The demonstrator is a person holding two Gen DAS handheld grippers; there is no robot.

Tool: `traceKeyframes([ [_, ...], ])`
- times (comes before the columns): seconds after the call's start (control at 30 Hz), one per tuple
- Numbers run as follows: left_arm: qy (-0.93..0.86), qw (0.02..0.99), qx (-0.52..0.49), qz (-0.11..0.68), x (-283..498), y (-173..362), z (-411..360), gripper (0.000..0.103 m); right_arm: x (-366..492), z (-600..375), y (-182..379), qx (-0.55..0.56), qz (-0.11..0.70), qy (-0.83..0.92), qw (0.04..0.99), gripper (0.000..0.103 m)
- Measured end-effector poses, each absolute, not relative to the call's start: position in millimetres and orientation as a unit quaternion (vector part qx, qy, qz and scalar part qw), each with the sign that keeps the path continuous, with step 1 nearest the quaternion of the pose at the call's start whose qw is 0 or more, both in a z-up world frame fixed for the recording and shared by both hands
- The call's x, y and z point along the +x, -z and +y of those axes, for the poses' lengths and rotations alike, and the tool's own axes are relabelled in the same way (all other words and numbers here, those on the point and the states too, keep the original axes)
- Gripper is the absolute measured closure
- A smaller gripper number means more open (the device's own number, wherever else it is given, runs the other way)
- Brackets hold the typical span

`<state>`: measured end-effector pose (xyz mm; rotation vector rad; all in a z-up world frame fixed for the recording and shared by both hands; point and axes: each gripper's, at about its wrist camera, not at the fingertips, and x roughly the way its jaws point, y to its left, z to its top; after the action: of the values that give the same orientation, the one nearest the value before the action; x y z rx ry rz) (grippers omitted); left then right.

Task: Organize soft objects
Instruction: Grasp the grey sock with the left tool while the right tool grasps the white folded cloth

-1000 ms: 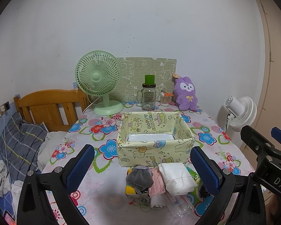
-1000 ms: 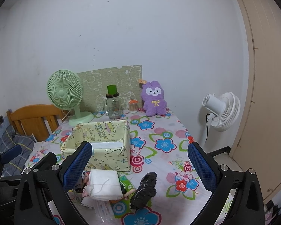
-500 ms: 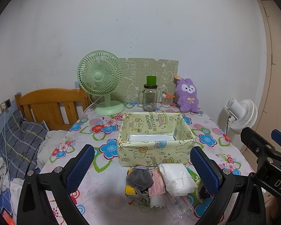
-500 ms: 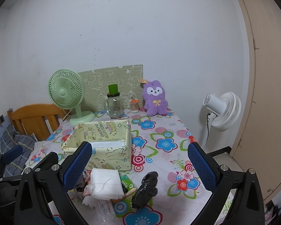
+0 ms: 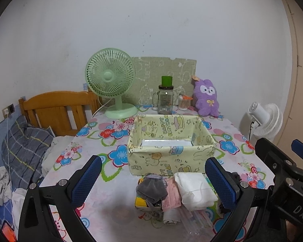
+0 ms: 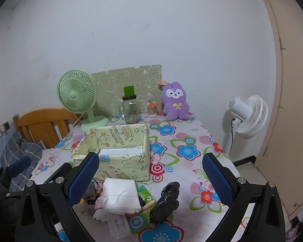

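Note:
A yellow cartoon-print fabric box (image 5: 171,159) (image 6: 119,169) stands mid-table, holding only a white liner. In front of it lies a pile: a grey sock (image 5: 151,188), a pink packet (image 5: 171,195), a white folded mask pack (image 5: 196,189) (image 6: 120,195), a green tissue pack (image 6: 144,194) and a crumpled black bag (image 6: 166,199). My left gripper (image 5: 153,183) is open and empty, hovering above the pile. My right gripper (image 6: 149,179) is open and empty, above the pile's right side. A purple plush bunny (image 5: 207,97) (image 6: 174,103) sits at the back.
A green desk fan (image 5: 113,86), a glass jar with green lid (image 5: 165,99) and a small cotton-swab jar (image 5: 184,103) stand at the back by a green board. A wooden headboard (image 5: 58,111) and bedding lie left; a white floor fan (image 6: 246,117) stands right.
Both grippers have drifted slightly; the views shifted a little and the box looks slightly nearer. Both stay open and empty. Nothing on the table moved.

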<state>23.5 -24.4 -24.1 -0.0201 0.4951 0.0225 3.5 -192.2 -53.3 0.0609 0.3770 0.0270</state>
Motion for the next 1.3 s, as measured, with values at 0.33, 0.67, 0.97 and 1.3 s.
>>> traceKeyframes([
  [0.33,-0.020,0.966,0.007,0.256,22.1,47.1,-26.9,0.001,14.4,-182.3,79.5,0.032,0.215,-0.033,0.975,0.000],
  [0.67,0.001,0.959,0.008,0.284,23.5,75.0,-26.6,0.001,20.9,-170.4,107.6,0.018,0.246,-0.039,0.968,0.000],
  [0.97,-0.002,0.952,0.000,0.306,35.7,91.1,-22.8,0.004,31.2,-160.4,123.0,0.019,0.269,-0.056,0.961,0.000],
  [1.3,-0.009,0.946,-0.006,0.323,54.6,104.1,-14.5,0.007,52.5,-152.4,137.1,0.022,0.295,-0.061,0.953,0.000],
])
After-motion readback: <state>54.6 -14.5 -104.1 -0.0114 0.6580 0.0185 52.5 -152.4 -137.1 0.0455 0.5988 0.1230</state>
